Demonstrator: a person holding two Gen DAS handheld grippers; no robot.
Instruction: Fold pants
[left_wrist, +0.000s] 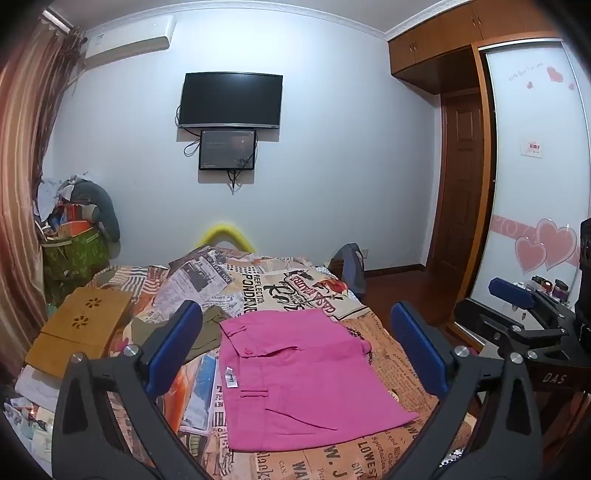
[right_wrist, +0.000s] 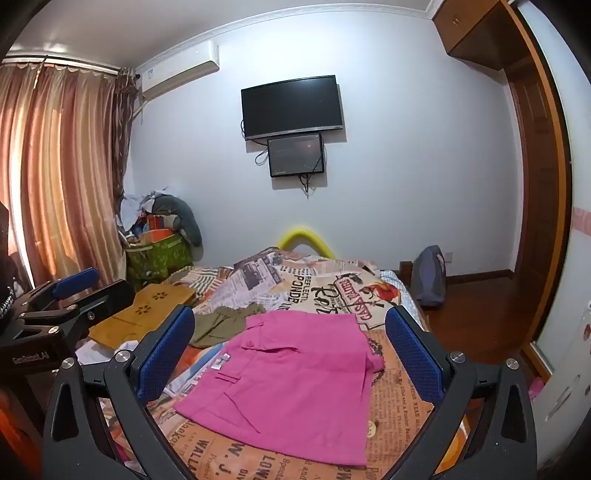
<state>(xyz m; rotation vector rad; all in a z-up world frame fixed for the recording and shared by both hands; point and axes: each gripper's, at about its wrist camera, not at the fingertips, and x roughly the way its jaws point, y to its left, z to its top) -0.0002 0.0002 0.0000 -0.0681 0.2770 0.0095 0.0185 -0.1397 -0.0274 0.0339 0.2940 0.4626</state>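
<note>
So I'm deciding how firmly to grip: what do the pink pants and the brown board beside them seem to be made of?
The pink pants look like a matte woven cotton-type cloth: crisp fold edges, stitched pocket seams, no sheen. The brown board looks like smooth wood or bamboo, judging by its flat rigid panel and cut-out flower holes, though laminate can't be ruled out.

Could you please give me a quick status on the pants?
Both grippers open, holding nothing. Pink pants lie folded flat on the bed. Olive garment beside them, not blocking.
</note>
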